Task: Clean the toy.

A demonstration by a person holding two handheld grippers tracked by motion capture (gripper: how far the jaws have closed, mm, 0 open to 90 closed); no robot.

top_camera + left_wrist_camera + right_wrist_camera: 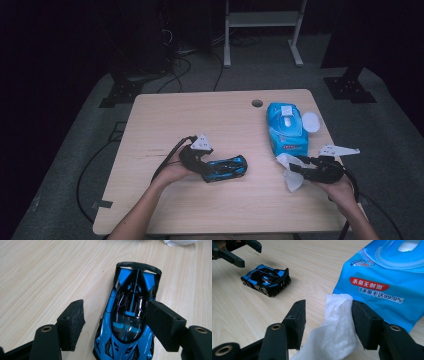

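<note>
Here the left gripper (115,317) stands wide apart around the nose half of a blue and black toy car (130,315), which lies flat on the wooden table (37,277). Its right pad sits against or just beside the car's flank; its left pad is clear of the car, with bare wood between. The car's rear wing points straight away from this gripper. In the high view the same gripper (202,165) is at the car's (227,168) left end, the car stretching out ahead of it towards the middle of the table (200,115).

The right gripper (328,320) is likewise open, jaws spread with a white wet wipe (334,332) lying crumpled between them. The wipe touches the right-hand pad and stays off the left-hand pad, so nothing is clamped. Just beyond and to the right of these jaws lies a blue wipes pack (384,277) with red label and printed lettering, its near edge touching the wipe. Farther ahead and to the left of this gripper sits the car (265,280), well apart from it, with the other gripper's (237,252) black jaws above it. From above, the right gripper (302,169) holds over the wipe (291,172) just below the pack (287,127), whose round white lid (310,121) is flipped open to the side.
</note>
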